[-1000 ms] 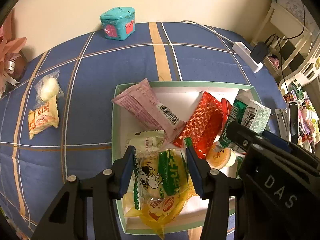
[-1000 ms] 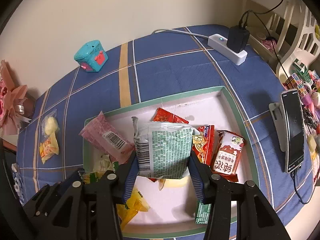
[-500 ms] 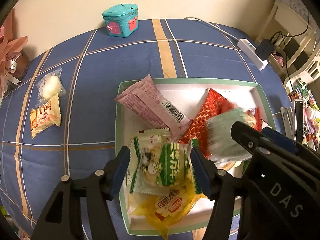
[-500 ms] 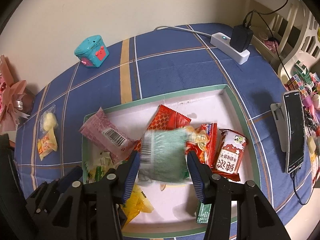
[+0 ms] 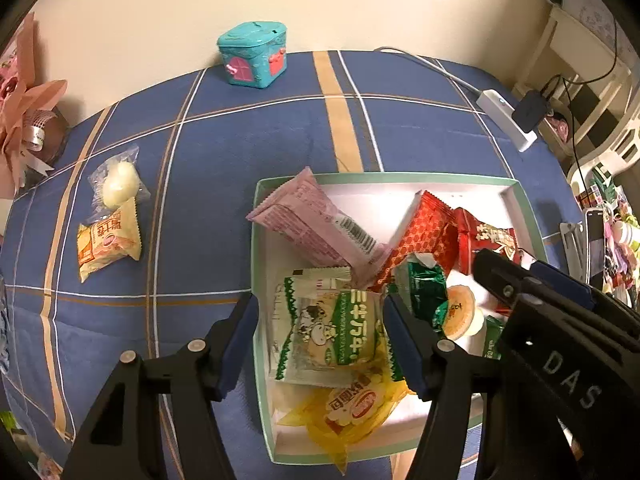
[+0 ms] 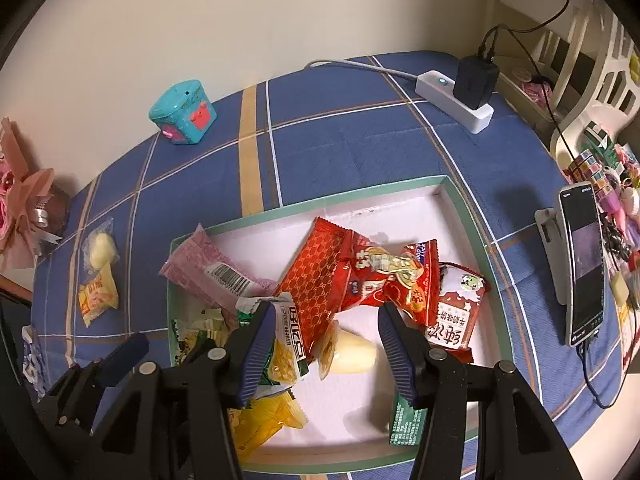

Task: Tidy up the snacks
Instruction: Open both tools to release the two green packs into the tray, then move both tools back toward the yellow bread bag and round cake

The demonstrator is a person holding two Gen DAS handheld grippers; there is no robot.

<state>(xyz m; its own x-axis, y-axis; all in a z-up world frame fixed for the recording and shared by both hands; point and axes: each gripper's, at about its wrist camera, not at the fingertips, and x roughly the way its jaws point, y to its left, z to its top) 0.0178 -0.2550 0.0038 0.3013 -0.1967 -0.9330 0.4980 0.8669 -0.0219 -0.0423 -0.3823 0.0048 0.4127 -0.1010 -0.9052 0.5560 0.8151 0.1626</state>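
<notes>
A white box with a green rim (image 5: 400,178) (image 6: 468,216) holds several snack packs. My left gripper (image 5: 320,316) is open above its left end, over a green and white cow pack (image 5: 328,332) lying on a yellow pack (image 5: 352,404). My right gripper (image 6: 326,324) is open and empty above the box middle, over a jelly cup (image 6: 348,352). The green pack (image 6: 286,344) (image 5: 420,288) lies in the box beside the left finger. A pink pack (image 5: 316,224) and red packs (image 6: 384,276) lie further in. Two small snacks (image 5: 110,220) (image 6: 98,276) lie on the cloth to the left.
A teal toy box (image 5: 254,54) stands at the back by the wall. A white power strip with a black charger (image 6: 460,88) is at the back right. A phone on a stand (image 6: 580,264) is at the right edge. Pink flowers (image 5: 20,96) are at far left.
Both grippers opened and rose slightly. The left let go of the cow pack; the right let go of the green pack, which dropped into the box.
</notes>
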